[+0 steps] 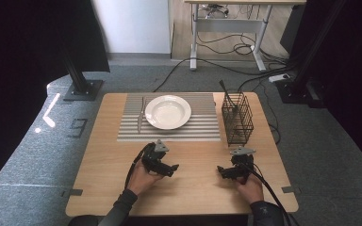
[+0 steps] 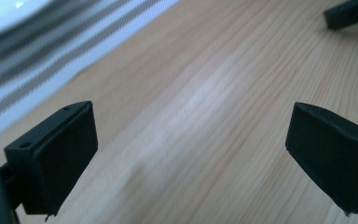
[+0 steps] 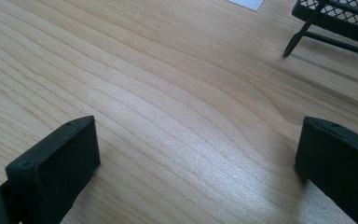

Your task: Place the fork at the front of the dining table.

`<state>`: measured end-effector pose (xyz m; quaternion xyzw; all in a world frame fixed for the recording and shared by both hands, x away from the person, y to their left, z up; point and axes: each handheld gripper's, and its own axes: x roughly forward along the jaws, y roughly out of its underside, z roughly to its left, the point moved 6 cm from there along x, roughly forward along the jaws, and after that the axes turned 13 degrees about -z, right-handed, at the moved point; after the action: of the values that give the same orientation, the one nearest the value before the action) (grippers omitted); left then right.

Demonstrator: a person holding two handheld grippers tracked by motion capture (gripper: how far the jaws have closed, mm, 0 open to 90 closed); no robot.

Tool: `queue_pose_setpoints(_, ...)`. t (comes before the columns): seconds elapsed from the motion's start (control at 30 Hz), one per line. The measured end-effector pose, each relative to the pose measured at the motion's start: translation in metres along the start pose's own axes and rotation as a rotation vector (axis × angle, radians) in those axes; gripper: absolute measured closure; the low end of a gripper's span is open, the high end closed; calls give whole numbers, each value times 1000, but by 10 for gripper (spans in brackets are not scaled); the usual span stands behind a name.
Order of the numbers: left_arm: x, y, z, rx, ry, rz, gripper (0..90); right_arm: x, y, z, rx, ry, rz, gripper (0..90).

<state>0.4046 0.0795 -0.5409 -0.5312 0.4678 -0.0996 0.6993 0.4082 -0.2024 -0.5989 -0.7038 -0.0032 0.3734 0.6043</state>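
A white plate (image 1: 168,111) sits on a grey striped placemat (image 1: 202,129) at the table's far middle, with a knife (image 1: 141,116) lying just left of it. A black wire caddy (image 1: 237,118) stands at the mat's right end, with a dark utensil handle sticking up from it. My left gripper (image 1: 171,170) rests low over bare wood near the front, jaws wide apart and empty (image 2: 191,154). My right gripper (image 1: 222,172) is beside it, front of the caddy, also open over bare wood (image 3: 196,163). The caddy's foot (image 3: 303,35) and the mat's edge (image 2: 70,60) show in the gripper views.
The wooden table (image 1: 188,188) has bare wood across its front half. Dark curtains and black stand posts (image 1: 78,77) flank it, and a desk with cables (image 1: 231,44) stands on the floor beyond.
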Motion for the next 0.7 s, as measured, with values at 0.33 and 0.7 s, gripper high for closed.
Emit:
queue_pose_setpoints(0.33, 11, -44, -1, 41, 30, -29, 48, 0, 0, 1, 0, 0, -1, 0)
queue_pose_setpoints(0.7, 34, -92, -4, 79, 58, -42, 78, 0, 0, 1, -3, -1, 0, 0)
